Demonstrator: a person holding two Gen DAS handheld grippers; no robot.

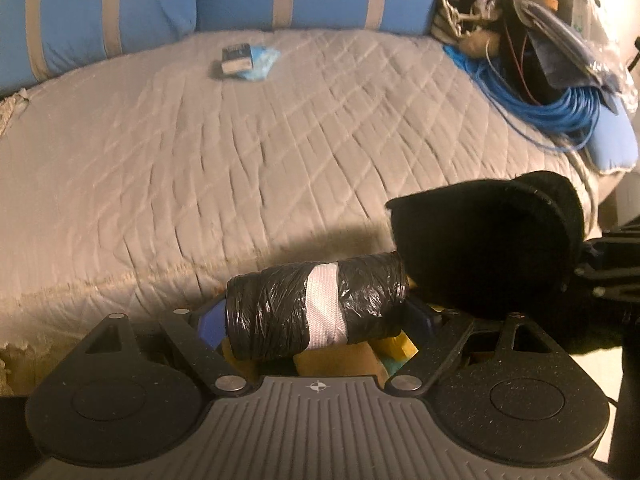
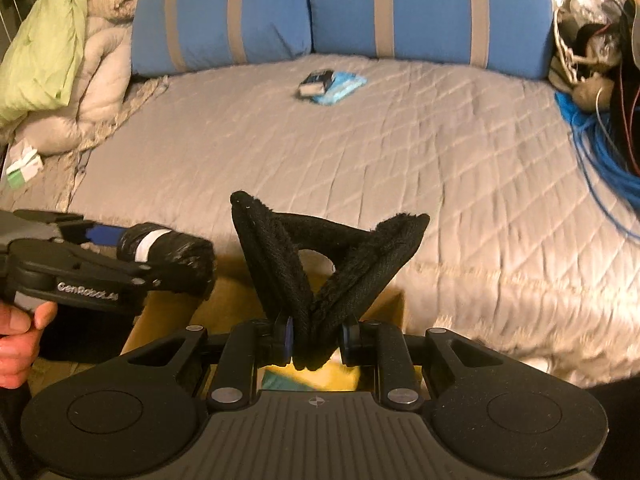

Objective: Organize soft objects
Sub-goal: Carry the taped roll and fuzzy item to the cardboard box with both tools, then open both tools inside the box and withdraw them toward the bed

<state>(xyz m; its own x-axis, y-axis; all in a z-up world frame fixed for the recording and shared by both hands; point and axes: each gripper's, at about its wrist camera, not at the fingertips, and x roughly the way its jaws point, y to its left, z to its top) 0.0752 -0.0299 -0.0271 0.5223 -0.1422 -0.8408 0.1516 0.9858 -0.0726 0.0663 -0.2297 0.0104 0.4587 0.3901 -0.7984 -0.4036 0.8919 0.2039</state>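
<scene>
Left tongs (image 1: 316, 320) grip a black plastic-wrapped roll (image 1: 316, 306) widthwise; right tongs (image 2: 316, 338) pinch a black fuzzy slipper (image 2: 320, 264).

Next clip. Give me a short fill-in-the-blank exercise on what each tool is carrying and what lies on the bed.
1. The left tool grips a black roll wrapped with a ____ band.
2. The right tool is shut on a fuzzy ____ cloth item.
3. Two ____ pillows with grey stripes lean at the back of the quilted bed cover.
4. The coil of cable at the bed's edge is ____.

Missing words: white; black; blue; blue
</scene>
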